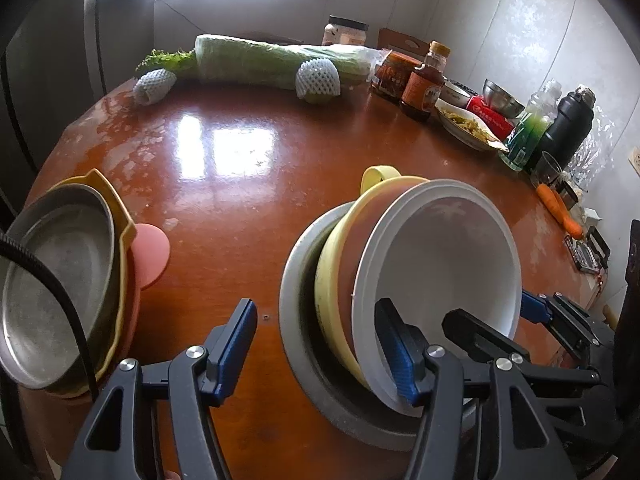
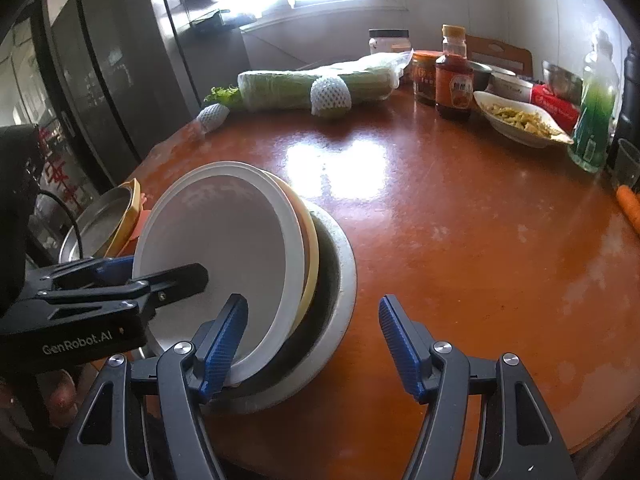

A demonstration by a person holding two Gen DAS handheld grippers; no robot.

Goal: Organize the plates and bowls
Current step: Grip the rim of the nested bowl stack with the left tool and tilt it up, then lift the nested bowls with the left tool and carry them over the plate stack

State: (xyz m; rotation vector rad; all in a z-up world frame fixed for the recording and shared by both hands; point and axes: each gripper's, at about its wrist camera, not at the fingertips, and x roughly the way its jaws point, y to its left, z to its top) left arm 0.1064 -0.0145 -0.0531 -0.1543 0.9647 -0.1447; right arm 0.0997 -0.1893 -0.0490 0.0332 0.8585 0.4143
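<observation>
White bowl (image 1: 440, 264) tilted in stacked bowls, left hand-held gripper (image 1: 316, 344) and right hand-held gripper (image 2: 312, 344) both released, straddling its rim

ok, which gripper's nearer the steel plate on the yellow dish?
Left. The left gripper is just beside the steel plate; the right gripper is at the far side of the tilted white bowl.

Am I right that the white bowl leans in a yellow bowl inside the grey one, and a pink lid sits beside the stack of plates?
Not quite. The white bowl leans in the yellow bowl inside the grey bowl, but the pink piece is a handle of the pink plate under the stack of plates, not a loose lid. The left wrist view shows it.
</observation>
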